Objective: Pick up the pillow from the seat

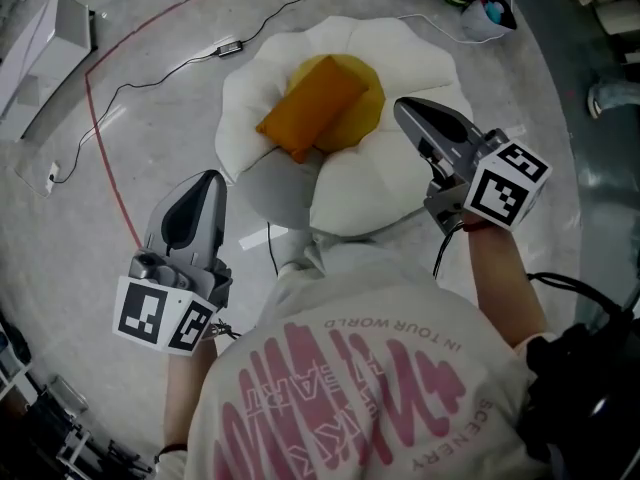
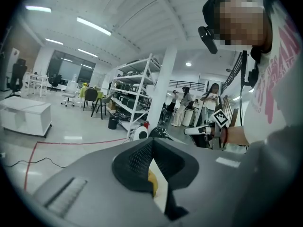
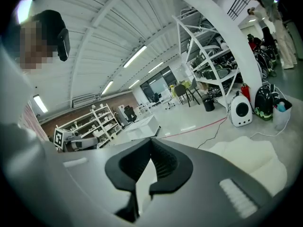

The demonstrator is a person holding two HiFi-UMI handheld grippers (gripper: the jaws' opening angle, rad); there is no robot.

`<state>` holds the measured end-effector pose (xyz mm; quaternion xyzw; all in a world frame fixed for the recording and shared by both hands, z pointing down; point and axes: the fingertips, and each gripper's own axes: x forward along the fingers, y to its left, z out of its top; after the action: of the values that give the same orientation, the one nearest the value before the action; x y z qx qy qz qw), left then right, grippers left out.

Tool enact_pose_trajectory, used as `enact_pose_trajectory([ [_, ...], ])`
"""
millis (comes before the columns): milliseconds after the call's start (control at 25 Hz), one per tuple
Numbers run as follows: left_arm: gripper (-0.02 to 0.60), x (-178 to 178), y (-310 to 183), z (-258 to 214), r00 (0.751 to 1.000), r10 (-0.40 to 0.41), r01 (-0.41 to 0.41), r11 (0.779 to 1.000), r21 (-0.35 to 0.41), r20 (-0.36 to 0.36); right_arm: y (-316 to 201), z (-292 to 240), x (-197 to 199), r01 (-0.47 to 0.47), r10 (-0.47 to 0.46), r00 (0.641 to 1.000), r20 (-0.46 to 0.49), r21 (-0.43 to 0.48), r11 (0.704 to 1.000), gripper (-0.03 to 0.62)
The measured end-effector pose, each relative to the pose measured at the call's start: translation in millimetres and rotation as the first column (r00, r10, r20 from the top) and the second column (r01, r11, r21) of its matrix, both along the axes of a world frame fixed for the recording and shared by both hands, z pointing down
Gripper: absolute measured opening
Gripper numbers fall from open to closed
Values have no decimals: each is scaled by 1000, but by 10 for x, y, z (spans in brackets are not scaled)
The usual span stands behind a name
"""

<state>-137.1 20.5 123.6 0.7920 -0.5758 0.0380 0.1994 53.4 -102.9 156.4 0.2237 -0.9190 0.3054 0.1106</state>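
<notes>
In the head view, a white box (image 1: 55, 33) is seen at the upper left of the frame. A red line (image 1: 100, 118) and a black cable (image 1: 165, 73) are laid across the grey floor beside it.

The left gripper (image 1: 207, 181) is held at the lower left, with its tip pointed up the frame near the left edge of the seat (image 1: 370, 183); no contact is seen. Its marker cube is turned towards the camera at the bottom left. In the left gripper view the jaws are shown brought together at the tips with nothing gripped. Only a sliver of yellow and white is glimpsed through the slim gap below the tips.

The seat, a white petal-shaped cushion with a yellow centre (image 1: 368, 108), is placed in the upper middle of the frame. The pillow (image 1: 312, 103), orange and oblong, is laid slantwise across that centre, and its lower left end is carried out over the white. It is touched by neither gripper.

The right gripper (image 1: 405, 110) is held right of the middle, with its tip over the seat's right petal, just beside the yellow centre. In the right gripper view these jaws are likewise shown closed on nothing, and the white of the seat is seen at the lower right. A white shirt (image 1: 360, 368) with pink print is seen along the bottom.
</notes>
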Motion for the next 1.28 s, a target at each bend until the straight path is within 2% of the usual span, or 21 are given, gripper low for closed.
enact_pose_trajectory([
  [240,15,128,-125,120,998,-65,65,998,-5,-3,-113,323,84,8,-7,1000,7,-46,999,6],
  [440,14,129,-300,651,998,-58,57,993,-102,-2,-267,1063,-60,-41,43,999,8,-182,982,6],
  [640,15,123,-355,919,998,-52,45,984,-174,-36,-354,1481,9,-148,139,989,-53,-281,948,6],
  [760,15,94,-452,1278,996,-47,31,975,-219,-70,-424,1819,42,-206,189,978,-83,-330,921,6],
  [960,14,1,-638,2123,994,-50,27,973,-230,-97,-529,2658,-74,-222,198,975,-102,-389,894,6],
  [1160,15,-24,-812,2687,984,-25,-25,962,-273,-177,-536,3247,-163,-252,214,968,-134,-445,860,6],
  [1280,15,-164,-952,2979,984,-24,-27,961,-276,-178,-539,3535,-289,-266,254,963,-94,-510,818,6],
])
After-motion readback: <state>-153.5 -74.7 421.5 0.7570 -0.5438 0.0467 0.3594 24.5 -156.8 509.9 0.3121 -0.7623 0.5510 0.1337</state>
